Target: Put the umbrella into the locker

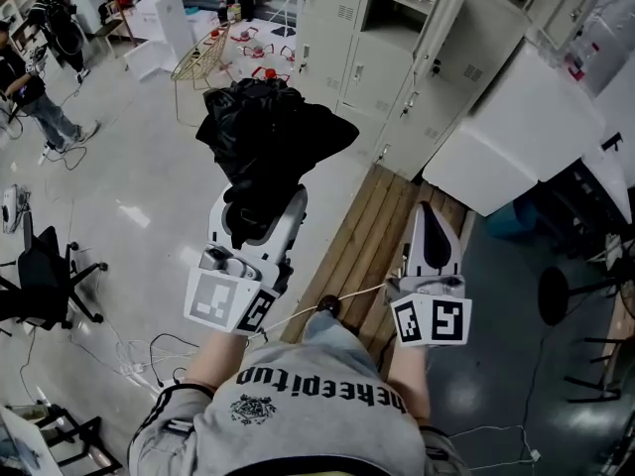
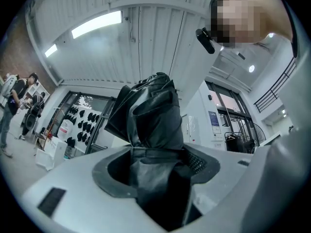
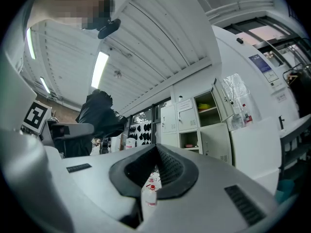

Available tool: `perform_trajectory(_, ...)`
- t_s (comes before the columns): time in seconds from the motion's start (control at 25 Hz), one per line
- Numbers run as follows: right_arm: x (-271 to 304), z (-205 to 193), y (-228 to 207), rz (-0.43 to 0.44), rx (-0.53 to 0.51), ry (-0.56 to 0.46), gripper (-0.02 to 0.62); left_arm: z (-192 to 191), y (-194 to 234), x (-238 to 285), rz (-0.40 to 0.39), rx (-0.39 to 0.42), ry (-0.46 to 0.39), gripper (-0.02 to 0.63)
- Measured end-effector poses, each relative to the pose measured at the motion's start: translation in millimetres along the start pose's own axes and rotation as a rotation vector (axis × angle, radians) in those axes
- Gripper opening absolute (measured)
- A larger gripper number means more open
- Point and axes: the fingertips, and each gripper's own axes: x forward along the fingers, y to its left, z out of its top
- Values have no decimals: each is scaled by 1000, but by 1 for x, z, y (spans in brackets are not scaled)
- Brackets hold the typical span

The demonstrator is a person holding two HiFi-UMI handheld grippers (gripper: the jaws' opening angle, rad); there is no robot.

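We saw the left gripper (image 1: 260,211) clamped on the folded black umbrella (image 1: 266,137), whose lower end was hidden between the jaws. The right gripper (image 1: 429,228) was closed and empty, well apart from the lockers (image 1: 349,67), which were cut off at the top edge.

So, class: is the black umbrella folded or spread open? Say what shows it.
Folded: the umbrella is a bunched bundle of black cloth, no canopy stretched out, clamped in the left hand-held gripper.

umbrella (image 1: 266,142) lower end hidden inside left gripper (image 1: 260,214); lockers (image 1: 372,72) cropped at top edge.
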Motion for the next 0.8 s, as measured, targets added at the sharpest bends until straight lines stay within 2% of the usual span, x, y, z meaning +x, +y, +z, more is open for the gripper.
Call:
perform_trajectory(0.44,71,-6,-81,39,15,-24,3,-24,-7,99,28,17,-17,275)
perform_trajectory(0.8,98,-26,-124,60,47,-20,2,-45,-21,139,37,40,-22,275)
